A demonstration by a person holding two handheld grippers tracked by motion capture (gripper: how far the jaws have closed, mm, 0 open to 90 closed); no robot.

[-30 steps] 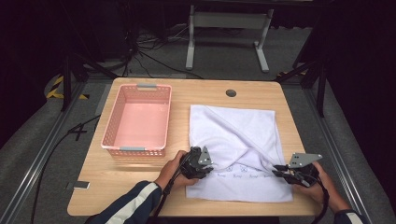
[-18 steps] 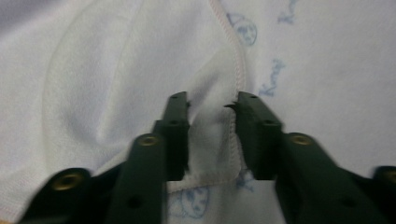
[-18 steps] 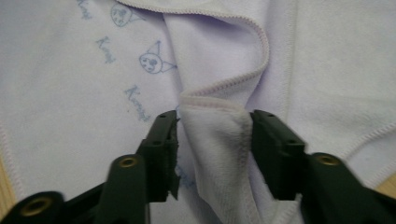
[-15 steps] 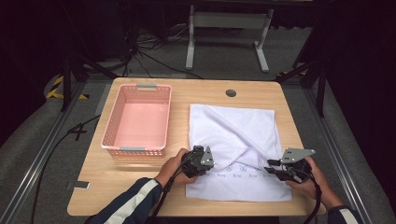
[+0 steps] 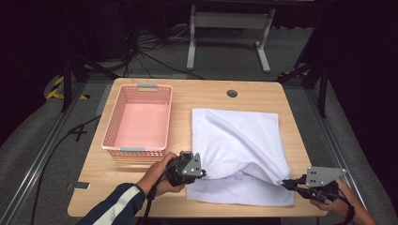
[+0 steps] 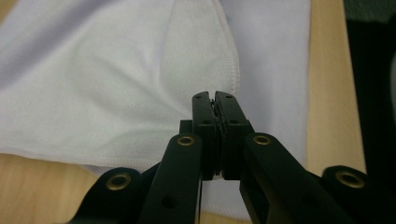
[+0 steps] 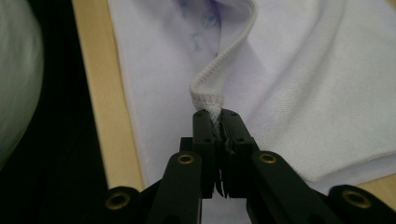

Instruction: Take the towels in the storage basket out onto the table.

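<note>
A white garment lies spread on the right half of the wooden table. My left gripper is shut on its near-left edge, and the closed jaws pinch the fabric in the left gripper view. My right gripper is shut on the near-right corner. Its jaws have just been closing and now clamp a ribbed hem that rises from the tips in the right gripper view. The upper layer hangs lifted between both grippers, showing a lower layer flat beneath.
A pink plastic basket with nothing in it stands on the table's left half. A dark round cable hole sits near the far edge. The near table edge runs just below both hands. Metal stands and cables lie on the floor beyond.
Both grippers have shut on the garment's near edge and risen, pulling the upper layer up into folds. The right gripper has shifted outward to the right.
</note>
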